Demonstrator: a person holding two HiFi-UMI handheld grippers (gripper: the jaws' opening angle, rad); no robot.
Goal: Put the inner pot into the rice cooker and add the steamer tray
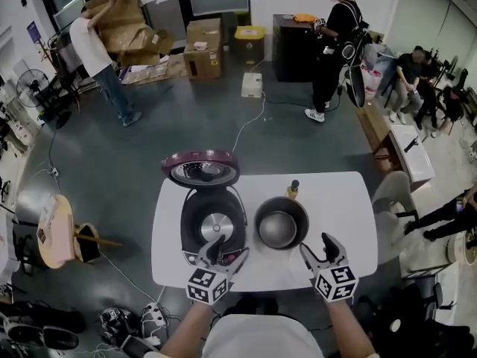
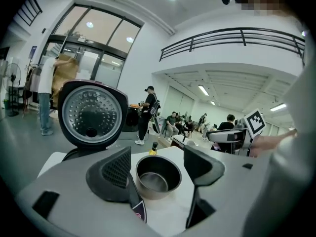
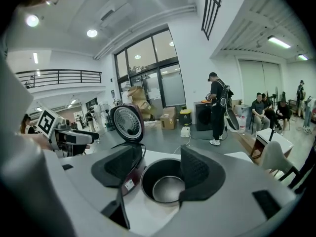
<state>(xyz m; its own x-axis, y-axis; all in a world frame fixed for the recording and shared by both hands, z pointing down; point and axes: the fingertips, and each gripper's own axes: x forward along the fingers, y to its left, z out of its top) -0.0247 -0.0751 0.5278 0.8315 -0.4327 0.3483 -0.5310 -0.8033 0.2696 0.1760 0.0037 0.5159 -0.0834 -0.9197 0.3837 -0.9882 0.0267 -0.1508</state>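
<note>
Head view, centre: a white rounded table (image 1: 350,200) carries the task's items.

- The maroon rice cooker (image 1: 195,200) stands at the table's left half with its lid raised at the far side. Its round cavity is exposed and a metal plate shows at the bottom.
- The dark metal inner pot (image 1: 281,222) stands upright on the table just right of the cooker, outside it.
- A small bottle with yellowish contents (image 1: 294,190) stands just behind the pot. Its label is too small to read.
- The left gripper (image 1: 226,253) is released: its jaws stand wide apart with nothing gripped. In the head view they overlap the cooker's near rim, and contact cannot be confirmed. In the left gripper view its left jaw hides most of the cooker body.
- The right gripper (image 1: 317,249) is likewise released and empty, near the pot's lower right. In the right gripper view its right jaw covers part of the pot's rim.

Both forearms are cut off at the lower edge of the head view.
</note>
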